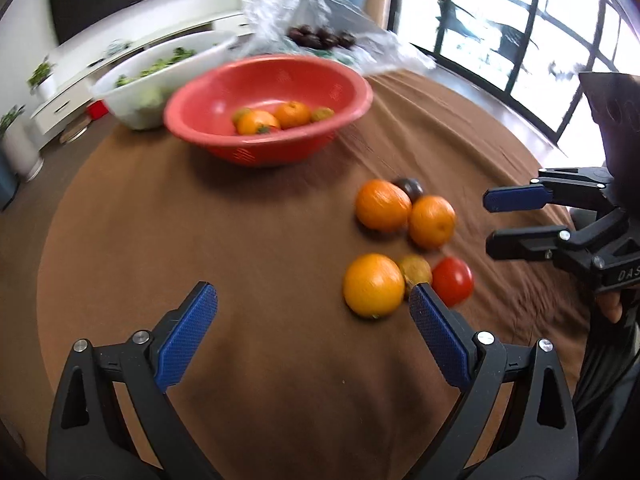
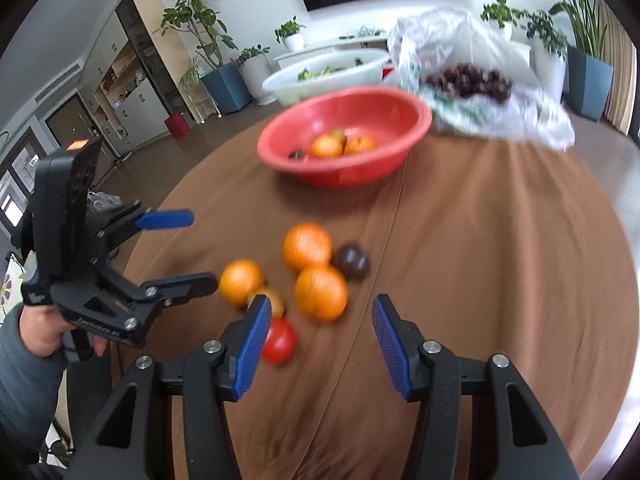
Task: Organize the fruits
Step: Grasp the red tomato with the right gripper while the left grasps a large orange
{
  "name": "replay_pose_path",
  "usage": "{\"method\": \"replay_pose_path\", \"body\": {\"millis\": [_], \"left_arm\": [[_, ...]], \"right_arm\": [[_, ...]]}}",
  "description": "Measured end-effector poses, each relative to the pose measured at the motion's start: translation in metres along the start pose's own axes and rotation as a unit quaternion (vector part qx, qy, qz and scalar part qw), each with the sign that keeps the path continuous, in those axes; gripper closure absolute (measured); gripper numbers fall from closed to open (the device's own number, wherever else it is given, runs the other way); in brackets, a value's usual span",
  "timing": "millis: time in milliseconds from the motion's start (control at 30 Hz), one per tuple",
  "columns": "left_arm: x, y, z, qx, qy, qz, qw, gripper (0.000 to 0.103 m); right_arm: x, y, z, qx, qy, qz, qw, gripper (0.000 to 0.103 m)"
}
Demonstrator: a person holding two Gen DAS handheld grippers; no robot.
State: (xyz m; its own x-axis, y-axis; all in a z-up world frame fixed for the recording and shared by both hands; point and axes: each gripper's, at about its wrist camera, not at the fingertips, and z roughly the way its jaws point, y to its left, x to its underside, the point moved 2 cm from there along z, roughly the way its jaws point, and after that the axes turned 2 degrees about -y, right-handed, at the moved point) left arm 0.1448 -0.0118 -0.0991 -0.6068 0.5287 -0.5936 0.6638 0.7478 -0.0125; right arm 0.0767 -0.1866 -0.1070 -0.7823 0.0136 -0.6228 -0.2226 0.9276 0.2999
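Note:
On the brown cloth lie three loose oranges, a dark fruit, a small yellowish fruit and a red tomato. Behind them stands a red bowl holding a few oranges and smaller fruit. My left gripper hangs wide open and empty, just left of the pile. My right gripper is open too, above the near side of the pile and touching nothing.
A white basin of greens and a clear plastic bag of dark fruit sit behind the bowl. The round table's edge curves close on the left. A hand holds the left gripper.

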Motion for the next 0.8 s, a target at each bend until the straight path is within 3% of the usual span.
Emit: {"method": "replay_pose_path", "body": {"millis": [167, 367, 633, 800], "left_arm": [[0.004, -0.006, 0.008, 0.001, 0.012, 0.041, 0.9991, 0.005], [0.009, 0.001, 0.006, -0.001, 0.012, 0.034, 0.9993, 0.005], [0.007, -0.001, 0.009, 0.004, 0.017, 0.052, 0.9985, 0.005], [0.002, -0.004, 0.014, 0.012, 0.019, 0.064, 0.9977, 0.005]], "right_arm": [[0.019, 0.013, 0.012, -0.012, 0.020, 0.006, 1.000, 0.047], [0.019, 0.030, 0.028, -0.005, 0.031, -0.025, 0.999, 0.048], [0.013, 0.035, 0.041, 0.024, 0.040, -0.054, 0.997, 0.059], [0.017, 0.039, 0.041, 0.020, 0.042, -0.070, 0.996, 0.067]]}}
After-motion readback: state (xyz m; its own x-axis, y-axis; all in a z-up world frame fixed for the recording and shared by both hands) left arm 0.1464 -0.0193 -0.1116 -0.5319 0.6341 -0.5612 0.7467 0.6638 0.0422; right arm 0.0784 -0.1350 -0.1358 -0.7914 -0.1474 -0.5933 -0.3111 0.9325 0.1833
